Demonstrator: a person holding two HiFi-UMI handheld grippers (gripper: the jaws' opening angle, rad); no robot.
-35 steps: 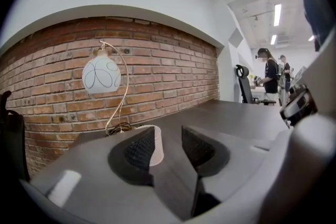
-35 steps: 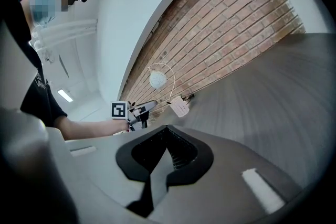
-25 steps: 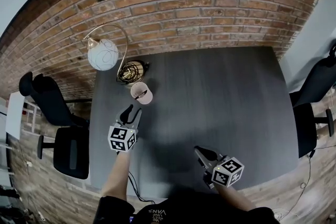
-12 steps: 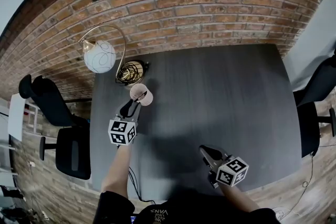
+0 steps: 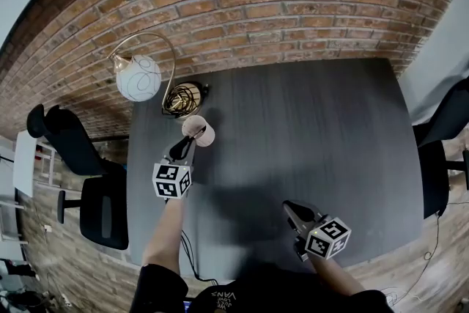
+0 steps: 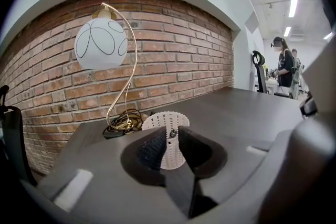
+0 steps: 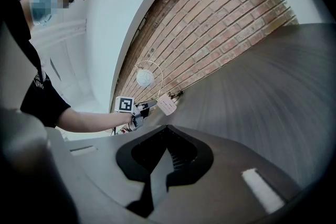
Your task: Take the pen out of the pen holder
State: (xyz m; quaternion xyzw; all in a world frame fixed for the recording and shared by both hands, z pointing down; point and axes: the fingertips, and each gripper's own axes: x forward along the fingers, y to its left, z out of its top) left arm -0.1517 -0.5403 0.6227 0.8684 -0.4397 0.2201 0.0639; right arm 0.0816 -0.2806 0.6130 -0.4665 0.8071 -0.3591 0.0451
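Dark desk [image 5: 308, 128]: left gripper [image 5: 192, 141] half-open, jaws just closing around 1 pen [image 6: 171, 134] in 1 pen holder [image 6: 157, 122] at 12 o'clock; right gripper [image 5: 288, 206] clenched, empty.

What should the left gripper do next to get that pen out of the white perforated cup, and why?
Probably finish closing on the dark pen before any lift. The left gripper has just been closing, and the pen's top, sticking out of the white perforated pen holder, sits between its jaws. A slim gap seems to remain, so lifting now might leave the pen behind.
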